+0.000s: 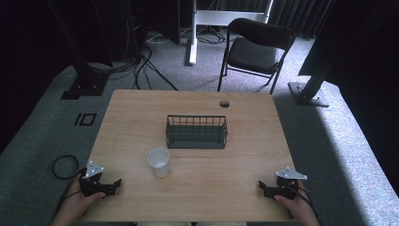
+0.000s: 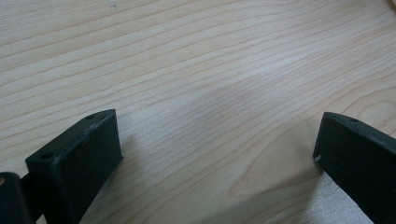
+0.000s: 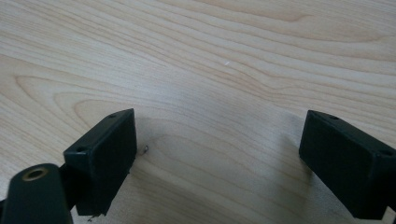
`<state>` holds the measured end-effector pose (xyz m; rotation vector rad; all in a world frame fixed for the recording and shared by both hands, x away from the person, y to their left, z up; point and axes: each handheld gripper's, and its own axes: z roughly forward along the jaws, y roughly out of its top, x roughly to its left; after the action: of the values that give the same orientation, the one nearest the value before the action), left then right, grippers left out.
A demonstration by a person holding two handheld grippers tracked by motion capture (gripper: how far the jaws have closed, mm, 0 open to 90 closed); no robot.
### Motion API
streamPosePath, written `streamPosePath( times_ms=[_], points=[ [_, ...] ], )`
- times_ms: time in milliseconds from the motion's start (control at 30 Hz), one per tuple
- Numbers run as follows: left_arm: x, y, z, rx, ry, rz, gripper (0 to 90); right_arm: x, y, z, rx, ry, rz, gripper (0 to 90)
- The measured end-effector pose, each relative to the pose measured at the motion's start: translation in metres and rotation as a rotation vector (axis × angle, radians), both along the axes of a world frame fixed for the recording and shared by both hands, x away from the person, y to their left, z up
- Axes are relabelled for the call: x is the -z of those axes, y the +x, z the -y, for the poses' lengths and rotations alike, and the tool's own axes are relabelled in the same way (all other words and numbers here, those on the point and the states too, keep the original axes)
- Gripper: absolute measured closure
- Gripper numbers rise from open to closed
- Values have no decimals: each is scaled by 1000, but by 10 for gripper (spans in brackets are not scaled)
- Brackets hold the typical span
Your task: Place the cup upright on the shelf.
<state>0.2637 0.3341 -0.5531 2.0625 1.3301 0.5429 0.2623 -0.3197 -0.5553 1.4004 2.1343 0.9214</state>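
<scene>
We see the left gripper [image 1: 114,184] resting at the near left corner of the wooden table [image 1: 244,188], its 2 jaws spread wide over bare wood and gripping nothing. The right gripper [image 1: 262,187] sits at the near right corner, equally wide and empty. The white cup [image 1: 159,163] stands upright nearer the left gripper, just in front of the wire basket [image 1: 196,132]

Black folding chair [image 1: 256,49] on grey carpet [image 1: 42,141] behind table [image 1: 244,141]

Lab, black rig posts [image 1: 82,56], floor cables [image 1: 141,66]
</scene>
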Motion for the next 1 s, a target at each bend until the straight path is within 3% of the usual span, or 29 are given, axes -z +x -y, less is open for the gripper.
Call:
streamPosePath(
  times_ms=[167,333,1000],
  points=[
    [0,0,0,0,0,-1,12,0,1,1,0,10,-2,111],
    [0,0,0,0,1,0,12,-3,5,-1,-7,-10,-6,111],
    [0,0,0,0,0,0,12,-23,17,-25,-110,4,59,129]
  ],
)
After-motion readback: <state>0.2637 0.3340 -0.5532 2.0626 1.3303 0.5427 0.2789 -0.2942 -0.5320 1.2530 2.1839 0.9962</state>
